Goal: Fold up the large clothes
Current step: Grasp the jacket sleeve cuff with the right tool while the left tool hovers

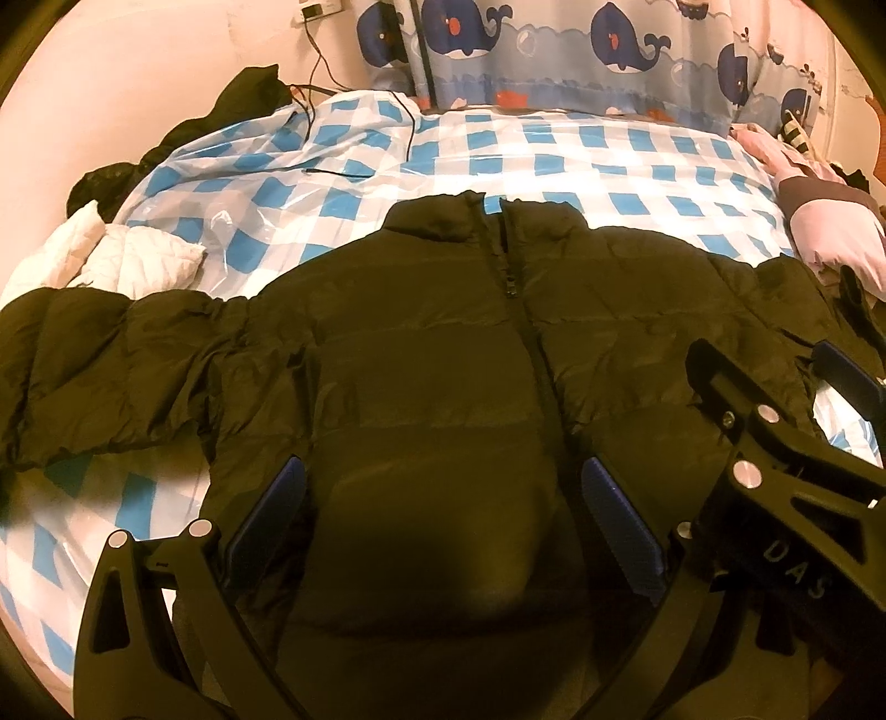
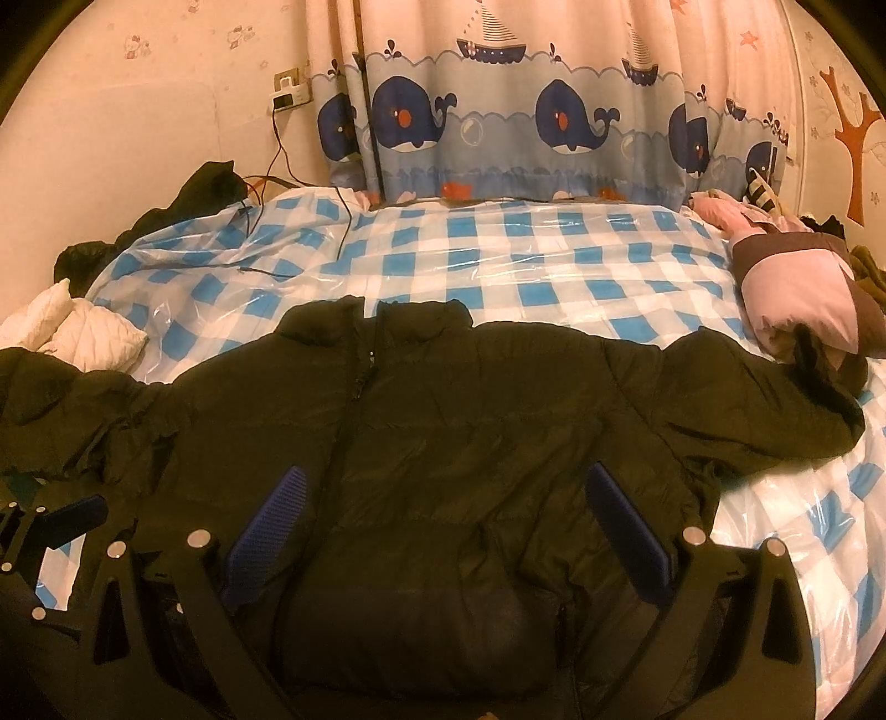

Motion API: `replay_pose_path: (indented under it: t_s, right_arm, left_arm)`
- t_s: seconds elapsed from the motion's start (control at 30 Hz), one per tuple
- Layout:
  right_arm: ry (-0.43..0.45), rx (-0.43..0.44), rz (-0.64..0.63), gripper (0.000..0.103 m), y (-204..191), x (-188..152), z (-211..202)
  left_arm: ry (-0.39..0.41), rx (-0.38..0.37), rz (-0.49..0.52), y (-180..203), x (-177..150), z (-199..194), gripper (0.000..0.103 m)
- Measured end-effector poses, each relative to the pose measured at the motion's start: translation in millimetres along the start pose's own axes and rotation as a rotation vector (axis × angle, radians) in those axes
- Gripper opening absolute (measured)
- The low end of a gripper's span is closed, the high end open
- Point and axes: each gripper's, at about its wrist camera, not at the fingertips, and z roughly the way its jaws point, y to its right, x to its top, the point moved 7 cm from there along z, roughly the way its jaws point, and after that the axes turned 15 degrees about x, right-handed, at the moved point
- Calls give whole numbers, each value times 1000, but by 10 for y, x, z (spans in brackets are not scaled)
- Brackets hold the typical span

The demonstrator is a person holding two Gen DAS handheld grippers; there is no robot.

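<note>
Dark puffer jacket (image 1: 443, 343) spread front-up across the near part of the bed (image 1: 554, 160), zipped, collar toward the whale-print curtain (image 1: 554, 50), both sleeves stretched out to the sides. Blue-and-white checked cover under clear plastic beneath it.

Left gripper (image 1: 443, 509) over the lower middle of the jacket, jaws spread wide, blue pads (image 1: 620, 515) on either side of the zip line, nothing between them. Right gripper (image 2: 448, 509) over the jacket's lower right half, jaws equally wide apart, holding nothing; seen also at the right edge of the left wrist view, just beside the left one.

White quilted piece (image 2: 94, 332) near the end of the left sleeve. Pink and grey garment (image 2: 797, 293) at the far right of the bed, touching the right cuff. Another dark garment (image 1: 221, 116) heaped at the far left corner, black cables (image 1: 332, 171) trailing from a wall socket across the cover.
</note>
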Motion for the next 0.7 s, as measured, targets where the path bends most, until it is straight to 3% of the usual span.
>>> replay_pose_path:
  t_s: [0.13,0.37,0.5,0.63,0.7]
  right_arm:
    - [-22,6,3,98,41,-20,-16]
    - [-87,82,169,98,101,-84,-50]
    - [-58,97,88,98,184,106,-168]
    - [17,198,275,97,787,309,-559]
    - [13,164,379,97,1291,299,-681]
  left_arm:
    - [-1,-5,7,42,-19,-12,96]
    - [-29,-74,-16,130,-33,-26,96]
    - [-46,-131,-43,177,-21,-64,96]
    - [-29,-128,-59,131,0,-116,96]
    - [-33,-125,-67,98,5,-100,96]
